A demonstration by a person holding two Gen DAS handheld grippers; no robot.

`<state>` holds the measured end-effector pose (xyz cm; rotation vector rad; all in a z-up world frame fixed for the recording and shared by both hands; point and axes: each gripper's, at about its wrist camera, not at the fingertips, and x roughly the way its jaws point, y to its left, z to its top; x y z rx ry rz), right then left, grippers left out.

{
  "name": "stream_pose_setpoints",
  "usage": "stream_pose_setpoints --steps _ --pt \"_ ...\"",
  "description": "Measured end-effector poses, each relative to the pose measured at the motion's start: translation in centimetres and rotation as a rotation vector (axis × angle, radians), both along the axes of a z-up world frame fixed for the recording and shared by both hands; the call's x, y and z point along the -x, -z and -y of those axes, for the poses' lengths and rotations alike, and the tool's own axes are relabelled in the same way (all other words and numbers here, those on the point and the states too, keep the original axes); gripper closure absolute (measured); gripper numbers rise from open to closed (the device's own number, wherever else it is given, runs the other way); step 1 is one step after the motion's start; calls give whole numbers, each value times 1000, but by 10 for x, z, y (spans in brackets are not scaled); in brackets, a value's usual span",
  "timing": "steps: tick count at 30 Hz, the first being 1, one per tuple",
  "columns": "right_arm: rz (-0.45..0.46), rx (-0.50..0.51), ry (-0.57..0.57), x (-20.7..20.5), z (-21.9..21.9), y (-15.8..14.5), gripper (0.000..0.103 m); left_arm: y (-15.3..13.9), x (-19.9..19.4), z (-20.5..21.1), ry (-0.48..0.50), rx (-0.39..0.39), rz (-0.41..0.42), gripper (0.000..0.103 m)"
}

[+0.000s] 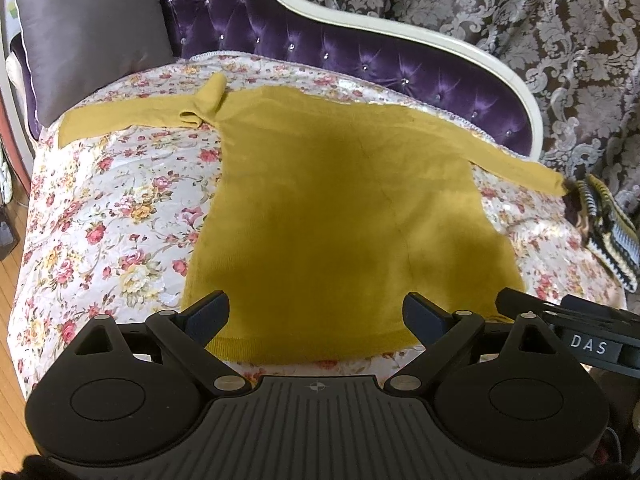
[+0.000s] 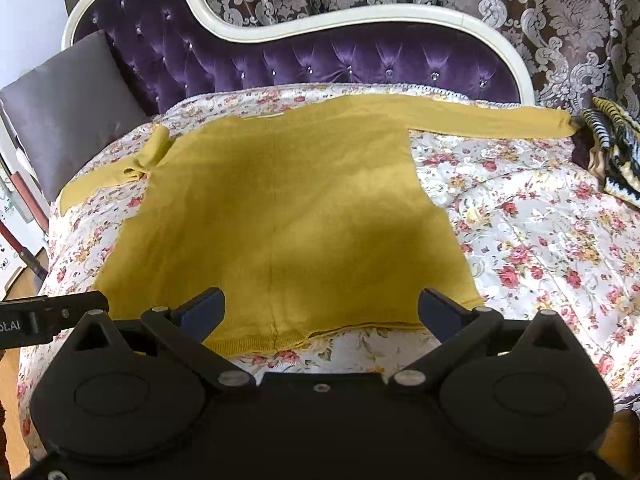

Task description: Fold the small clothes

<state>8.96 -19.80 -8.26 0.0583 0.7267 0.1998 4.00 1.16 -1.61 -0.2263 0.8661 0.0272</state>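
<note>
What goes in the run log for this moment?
sweater flat on bedspread, unfolded | left sleeve bunched | left tool open | right tool open | both over hem

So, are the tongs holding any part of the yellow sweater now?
No. Both the left tongs and right tongs stand open over the hem of the mustard-yellow knitted sweater, gripping nothing.

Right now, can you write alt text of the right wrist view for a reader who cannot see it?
A mustard-yellow sweater lies flat, sleeves spread, on a floral bedspread, with the open right gripper hovering over its near hem. Behind are a purple tufted headboard and a grey cushion.
</note>
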Motion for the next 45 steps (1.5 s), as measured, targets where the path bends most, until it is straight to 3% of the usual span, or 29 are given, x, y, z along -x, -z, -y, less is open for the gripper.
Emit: stream_pose_setpoints --steps 11,18,21,24,29,41,45 --pt "-61 37 -68 -37 -26 8 1 11 -36 -22 -3 74 -31 12" --pt "-102 43 -143 -76 -53 16 1 11 -60 -62 -8 158 53 12" --pt "-104 42 -172 -98 -64 16 1 10 -69 -90 -67 171 109 11" --pt "-118 35 -186 -128 -71 17 1 11 -81 -121 -130 135 145 11" --pt "-131 15 -156 -187 -77 22 1 18 -102 -176 -241 104 144 11" --pt "-85 -59 -109 -282 -105 33 1 75 -157 -314 -459 132 142 8" --pt "-64 -45 -116 -293 -114 39 1 95 -170 -344 -510 192 146 8"
